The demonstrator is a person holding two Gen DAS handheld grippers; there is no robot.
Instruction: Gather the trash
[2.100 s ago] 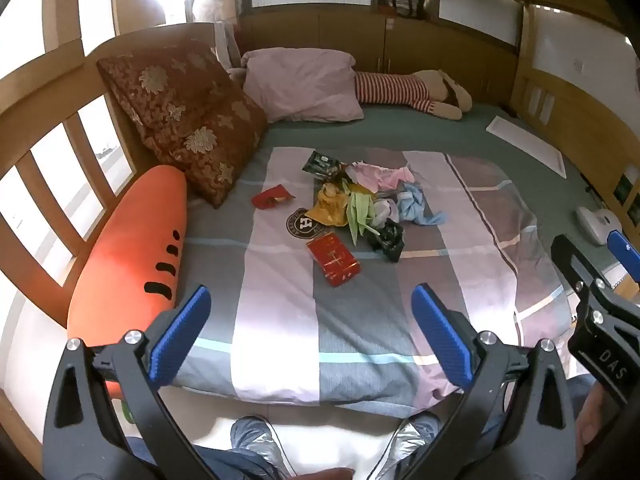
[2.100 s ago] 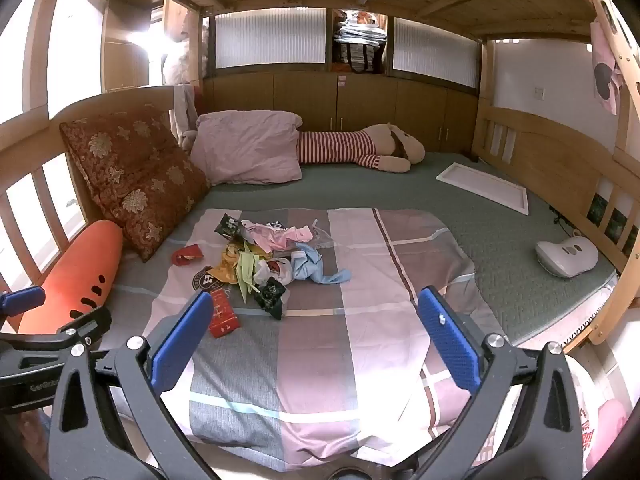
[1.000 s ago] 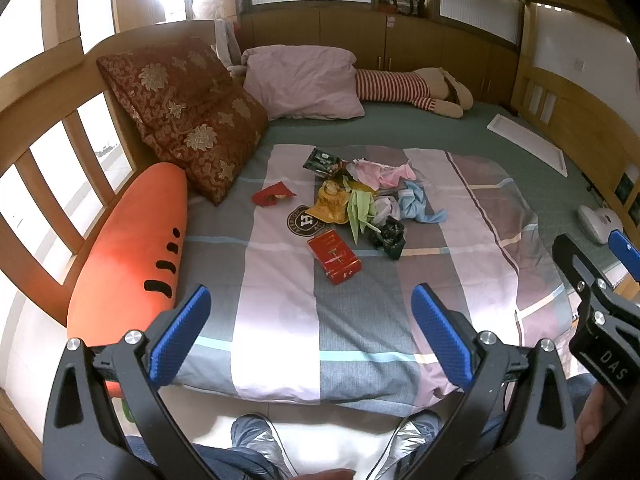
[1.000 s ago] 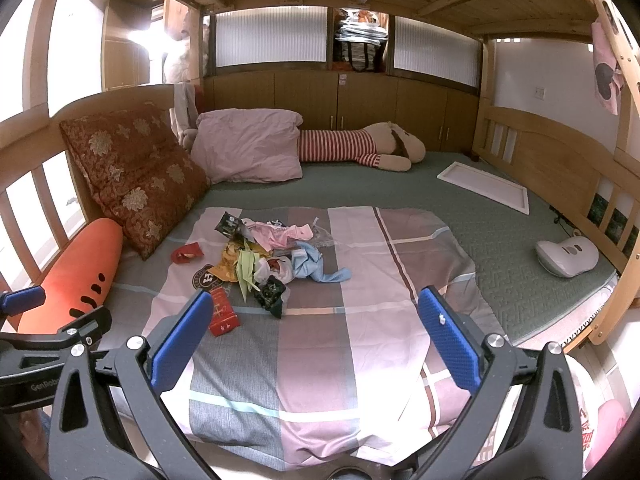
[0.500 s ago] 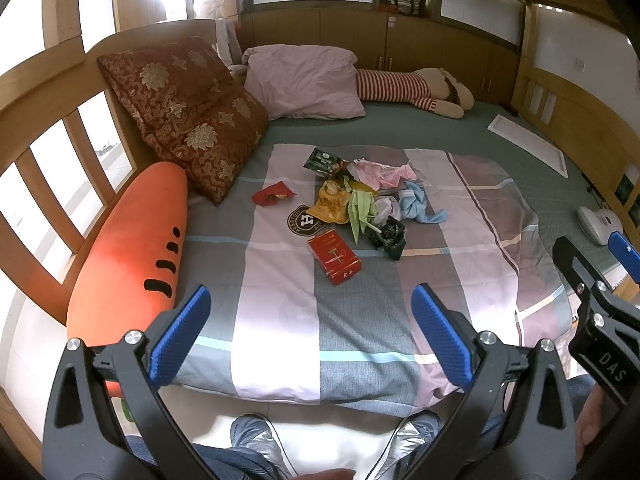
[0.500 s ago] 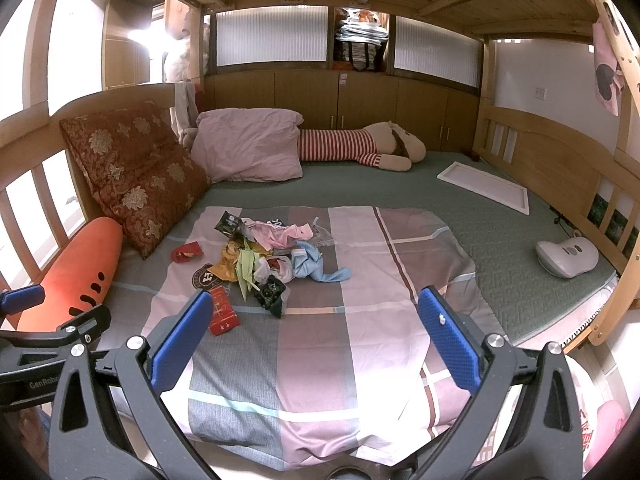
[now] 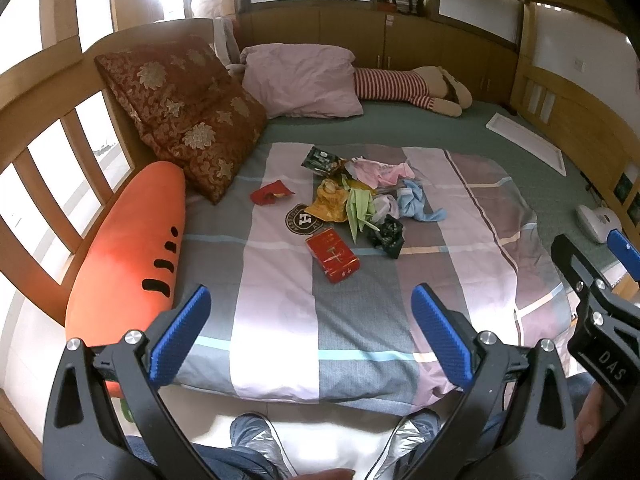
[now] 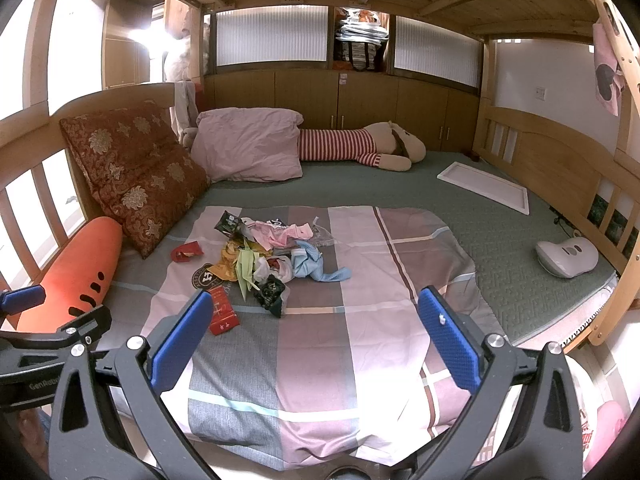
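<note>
Both tools, left tool and right tool, gape wide, empty, at the bed's foot; nothing collected. Next: reach the red packet.

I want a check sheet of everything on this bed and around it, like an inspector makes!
Surface: striped blanket spread over a green mattress.
Job's things: trash pile mid-blanket; red packet nearest, red wrapper apart on the left.
Clutter: carrot pillow, brown cushion, pink pillow, striped plush toy, white tray, white gadget.
Grippers: left gripper and right gripper open, empty, short of the trash.
Cables: thin dark cord by the right rail.
Surroundings: wooden bed rails, cabinets, bunk slats overhead.
</note>
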